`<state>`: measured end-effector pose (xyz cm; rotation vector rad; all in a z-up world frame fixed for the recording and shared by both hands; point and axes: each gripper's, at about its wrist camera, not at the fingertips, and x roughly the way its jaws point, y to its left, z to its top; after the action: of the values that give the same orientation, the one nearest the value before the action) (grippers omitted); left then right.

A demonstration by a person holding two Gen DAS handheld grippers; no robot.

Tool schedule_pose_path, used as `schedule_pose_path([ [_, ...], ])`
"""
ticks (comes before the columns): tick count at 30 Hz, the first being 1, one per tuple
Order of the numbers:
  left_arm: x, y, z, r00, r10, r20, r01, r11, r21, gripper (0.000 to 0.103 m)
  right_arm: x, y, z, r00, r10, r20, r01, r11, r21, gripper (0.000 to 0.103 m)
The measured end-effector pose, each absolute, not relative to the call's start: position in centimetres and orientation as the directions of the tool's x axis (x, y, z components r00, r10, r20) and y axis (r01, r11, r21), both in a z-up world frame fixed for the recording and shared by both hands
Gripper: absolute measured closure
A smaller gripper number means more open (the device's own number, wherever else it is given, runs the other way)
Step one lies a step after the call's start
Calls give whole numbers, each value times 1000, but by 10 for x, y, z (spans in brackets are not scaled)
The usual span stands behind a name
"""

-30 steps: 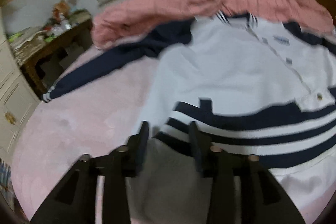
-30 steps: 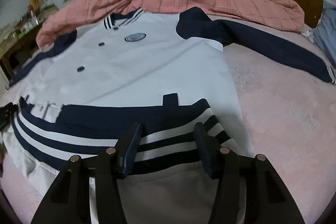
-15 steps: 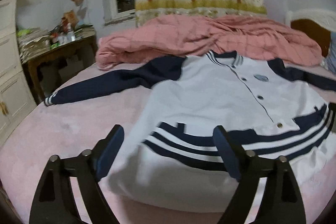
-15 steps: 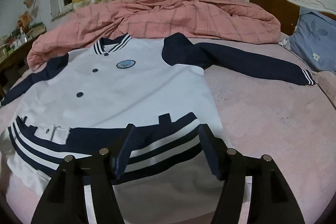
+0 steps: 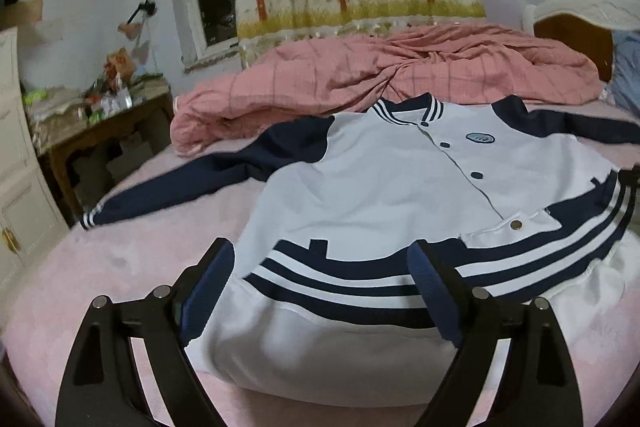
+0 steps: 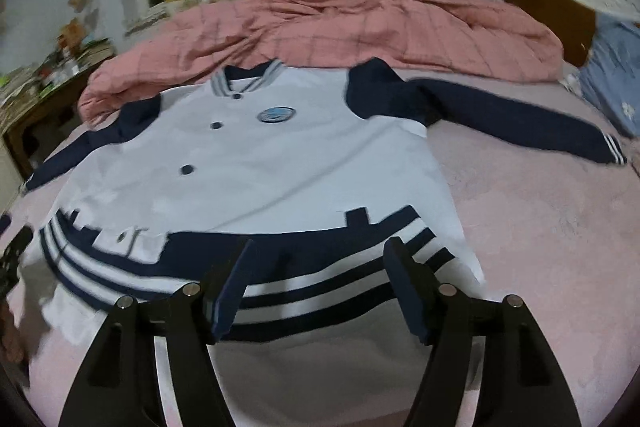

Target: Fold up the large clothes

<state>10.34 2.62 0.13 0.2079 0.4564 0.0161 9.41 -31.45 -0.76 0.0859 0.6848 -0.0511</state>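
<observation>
A white baseball jacket (image 5: pixel 380 179) with navy sleeves and navy stripes near its hem lies flat and face up on the pink bed sheet (image 5: pixel 120 267), sleeves spread to both sides. My left gripper (image 5: pixel 322 251) is open above the hem's left corner, its pads off the cloth. In the right wrist view the jacket (image 6: pixel 260 163) fills the middle. My right gripper (image 6: pixel 320 247) hovers over the hem's right corner with its jaws opening. The striped hem shows in the gap, but the pads do not press on it.
A crumpled pink checked quilt (image 5: pixel 400 75) lies behind the jacket's collar. A cluttered wooden side table (image 5: pixel 100 123) and a white cabinet (image 5: pixel 20 187) stand left of the bed. At the right are the headboard (image 5: pixel 572 35) and a blue pillow (image 6: pixel 616 79).
Both grippers have widened and drawn back and up from the hem. The hem now lies loose on the bed, and more of the room shows.
</observation>
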Motion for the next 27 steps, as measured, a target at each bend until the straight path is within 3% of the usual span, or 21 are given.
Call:
schedule_pose_path([
  [2, 100, 27, 5, 903, 64, -426, 27, 978, 205, 15, 81, -308, -3, 807, -64, -588, 76, 997, -3, 16],
  [6, 96, 33, 15, 893, 21, -449, 50, 988, 146, 9, 69, -301, 5, 833, -84, -546, 74, 996, -42, 16],
  [10, 91, 31, 15, 923, 144, -357, -35, 955, 295, 5, 63, -296, 6, 836, -90, -541, 69, 996, -59, 15],
  [11, 93, 36, 16, 920, 144, -364, -37, 958, 286, 5, 61, -295, 7, 841, -101, -532, 69, 994, -79, 14],
  [15, 87, 52, 31, 917, 40, -397, 16, 990, 139, 0, 54, -297, 9, 864, -177, -471, 136, 983, -120, 5],
  [16, 82, 52, 35, 924, 21, -382, 32, 991, 131, 0, 51, -297, 8, 872, -208, -444, 166, 977, -132, 0],
  [19, 69, 46, 38, 946, 20, -324, 42, 982, 182, 0, 46, -296, 10, 872, -254, -417, 211, 966, -148, 0],
  [23, 64, 33, 25, 908, -47, -417, 157, 960, 234, 0, 29, -296, 17, 893, -113, -436, 82, 993, -90, 0],
  [27, 60, 16, 5, 814, -155, -559, 331, 916, 227, 0, 25, -286, 4, 825, 57, -562, -118, 990, -73, 0],
])
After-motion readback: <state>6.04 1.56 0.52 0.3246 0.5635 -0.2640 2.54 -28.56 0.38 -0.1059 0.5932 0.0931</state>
